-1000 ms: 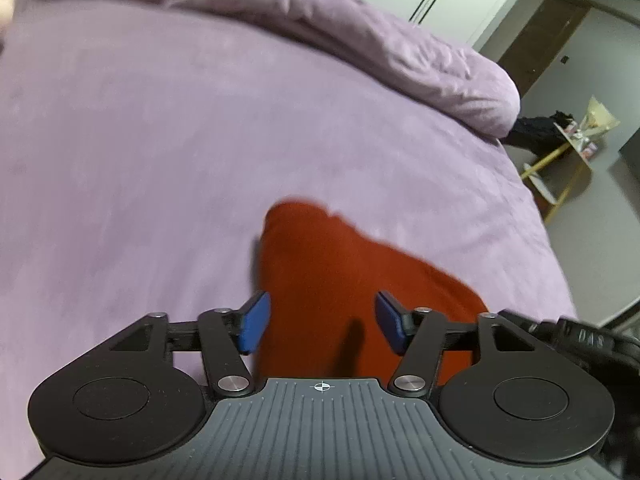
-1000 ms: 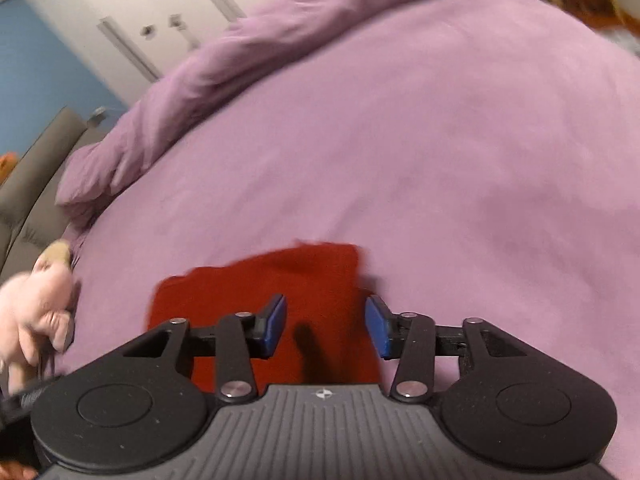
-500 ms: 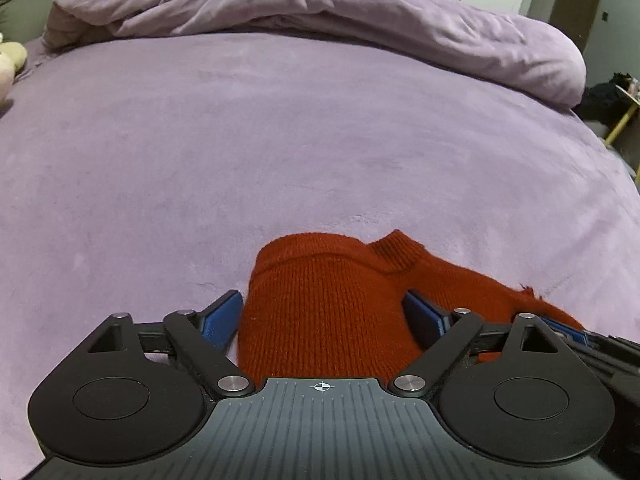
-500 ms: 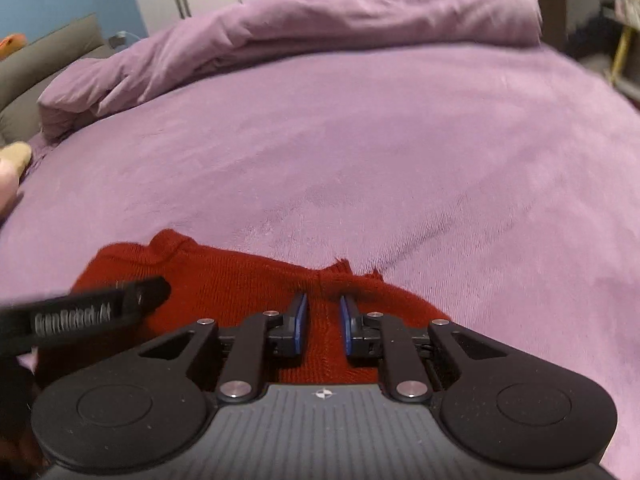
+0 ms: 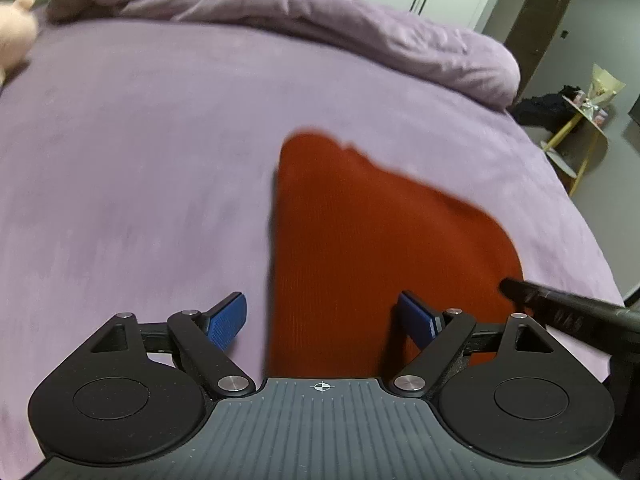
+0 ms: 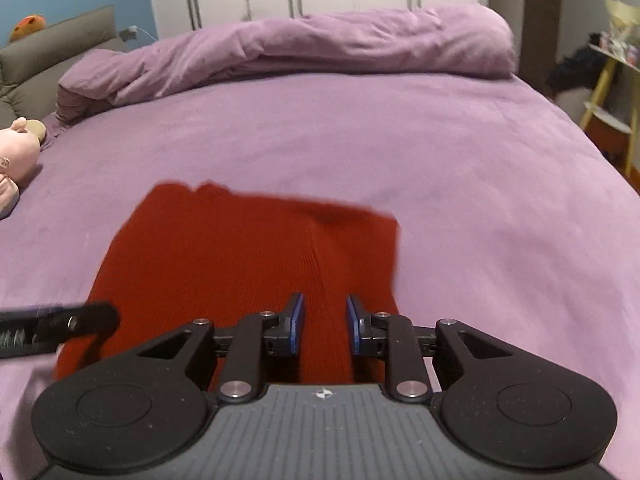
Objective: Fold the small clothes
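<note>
On the purple bed sheet (image 5: 120, 168), as seen from the left wrist, lies a rust-red knitted garment (image 5: 360, 240), flat and blurred by motion, with a straight left edge and a far corner pointing up the bed; the left gripper (image 5: 324, 318) hovers over its near left portion with blue pads spread wide, grasping nothing, one pad over bare sheet and the other over the knit. Black tip of the right gripper (image 5: 560, 312) enters at the garment's right edge. Bare sheet extends left and beyond, up to the rolled purple duvet (image 5: 320, 20); a pink plush toy (image 5: 14, 36) sits at far left. From the right wrist, the garment (image 6: 240, 256) appears as a roughly rectangular panel with a lengthwise ridge running between the pads of the right gripper (image 6: 323, 328), which stand a little apart with the ridge between them; whether they pinch the fabric cannot be told. Left gripper tip (image 6: 60, 326) overlaps the garment's left edge. Bare sheet (image 6: 500, 200) lies right and ahead.
</note>
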`<state>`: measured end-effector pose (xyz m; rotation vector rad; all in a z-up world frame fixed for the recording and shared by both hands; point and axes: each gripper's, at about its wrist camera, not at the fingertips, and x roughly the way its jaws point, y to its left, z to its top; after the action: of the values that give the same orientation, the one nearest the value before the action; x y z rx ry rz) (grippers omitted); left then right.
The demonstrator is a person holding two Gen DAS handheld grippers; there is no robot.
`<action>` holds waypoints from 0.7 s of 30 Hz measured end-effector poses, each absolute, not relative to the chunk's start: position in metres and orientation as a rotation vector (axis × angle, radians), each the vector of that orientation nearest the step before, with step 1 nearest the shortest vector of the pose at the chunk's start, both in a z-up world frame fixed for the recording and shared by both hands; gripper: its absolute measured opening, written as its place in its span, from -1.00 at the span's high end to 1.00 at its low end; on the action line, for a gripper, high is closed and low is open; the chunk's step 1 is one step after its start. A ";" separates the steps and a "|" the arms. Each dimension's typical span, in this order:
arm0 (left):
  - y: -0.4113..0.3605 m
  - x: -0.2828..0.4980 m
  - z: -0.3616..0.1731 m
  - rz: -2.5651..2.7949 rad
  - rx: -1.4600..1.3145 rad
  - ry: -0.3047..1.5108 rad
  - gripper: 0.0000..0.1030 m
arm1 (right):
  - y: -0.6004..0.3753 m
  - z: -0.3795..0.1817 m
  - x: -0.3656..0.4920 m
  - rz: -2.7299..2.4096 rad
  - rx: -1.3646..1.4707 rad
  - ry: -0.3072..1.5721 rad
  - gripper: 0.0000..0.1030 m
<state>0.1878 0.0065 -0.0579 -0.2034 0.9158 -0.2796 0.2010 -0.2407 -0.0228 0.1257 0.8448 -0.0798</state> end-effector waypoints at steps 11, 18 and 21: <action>-0.011 0.174 -0.062 -0.224 -0.079 1.009 -0.74 | -0.225 -0.023 0.163 -0.127 0.021 0.955 0.43; -0.008 0.156 -0.047 -0.201 -0.060 1.020 -0.73 | -0.214 -0.018 0.153 -0.131 -0.076 1.018 0.35; -0.007 0.145 -0.037 -0.179 -0.024 1.002 -0.81 | -0.213 -0.012 0.143 -0.138 -0.087 1.054 0.06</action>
<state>0.1452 -0.0070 -0.0370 -0.0239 1.0017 -0.1792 0.1434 -0.2130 -0.0122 -0.0871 1.0540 -0.1382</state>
